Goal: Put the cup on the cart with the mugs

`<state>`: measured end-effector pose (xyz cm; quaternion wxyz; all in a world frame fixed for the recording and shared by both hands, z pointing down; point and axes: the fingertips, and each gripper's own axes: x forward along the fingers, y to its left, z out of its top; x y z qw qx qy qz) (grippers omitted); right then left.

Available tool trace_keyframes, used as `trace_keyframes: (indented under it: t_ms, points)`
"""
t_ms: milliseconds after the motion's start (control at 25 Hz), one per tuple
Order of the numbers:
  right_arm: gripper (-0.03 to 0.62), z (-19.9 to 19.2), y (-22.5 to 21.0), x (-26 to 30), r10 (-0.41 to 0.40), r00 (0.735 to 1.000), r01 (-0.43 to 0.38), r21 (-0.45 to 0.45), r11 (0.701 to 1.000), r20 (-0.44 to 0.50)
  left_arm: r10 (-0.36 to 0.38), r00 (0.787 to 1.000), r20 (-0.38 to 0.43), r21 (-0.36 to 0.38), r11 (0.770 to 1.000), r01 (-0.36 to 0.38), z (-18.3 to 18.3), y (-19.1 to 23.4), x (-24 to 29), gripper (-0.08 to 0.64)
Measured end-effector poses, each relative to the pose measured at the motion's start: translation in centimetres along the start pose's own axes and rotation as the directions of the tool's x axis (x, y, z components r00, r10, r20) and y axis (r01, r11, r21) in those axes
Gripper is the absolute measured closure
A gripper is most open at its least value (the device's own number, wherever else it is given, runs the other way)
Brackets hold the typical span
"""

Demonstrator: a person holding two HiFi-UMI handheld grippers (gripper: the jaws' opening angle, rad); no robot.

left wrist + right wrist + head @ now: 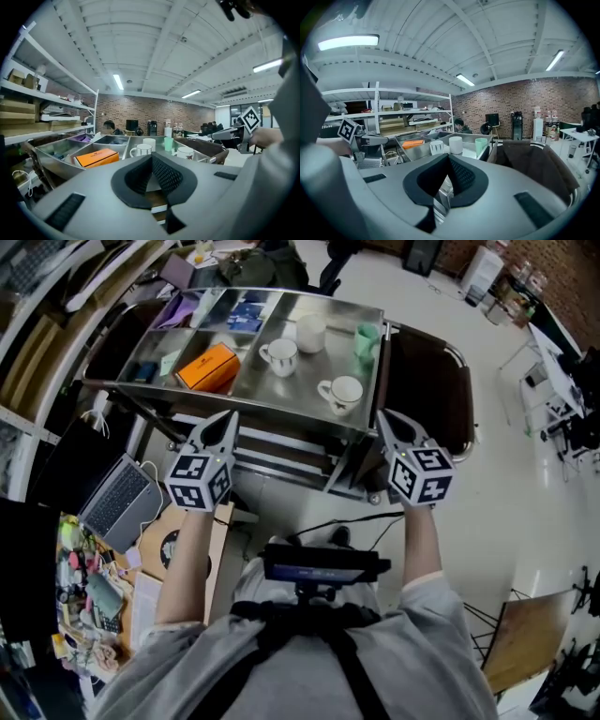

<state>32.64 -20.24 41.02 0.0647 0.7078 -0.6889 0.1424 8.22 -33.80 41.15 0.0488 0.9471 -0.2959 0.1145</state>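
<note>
A pale green cup point(366, 341) stands upright on the steel cart top point(281, 390), towards its right end. Near it are a plain white cup point(310, 332) and two white mugs, one point(279, 354) behind the other point(341, 393). The green cup point(168, 143) also shows in the left gripper view, and the same cup point(481, 145) in the right gripper view. My left gripper point(230, 418) is held in front of the cart's near edge, shut and empty. My right gripper point(382, 416) hangs level with it to the right, shut on nothing.
An orange box point(208, 367) lies in the cart's left compartment beside small items. A dark seat point(433, 390) adjoins the cart's right end. A laptop point(120, 498) and a cluttered desk point(84, 592) are at the left, with shelving point(28, 108) behind.
</note>
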Motion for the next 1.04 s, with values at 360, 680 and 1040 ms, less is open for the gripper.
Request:
trace_keyframes:
  t_ms: [360,680,1040]
  points:
    - [0.6,-0.9,1.0,-0.8,-0.023,1.0,0.023,-0.008,1.0,-0.009,-0.026,0.999,-0.023,-0.02,0.999,0.025,-1.7,0.2,-1.0,0.557]
    - [0.6,-1.8,1.8,-0.8,-0.032,0.999,0.032,-0.005,0.999,-0.015,-0.037,0.999,-0.019,-0.021,0.999,0.037,-2.5,0.8,-1.9,0.557]
    - [0.6,-2.4,2.1,-1.6,-0.046,0.999,0.045,-0.004,0.999,-0.02,-0.023,0.999,-0.03,-0.025,0.999,0.022,-3.4,1.2,-2.9,0.557]
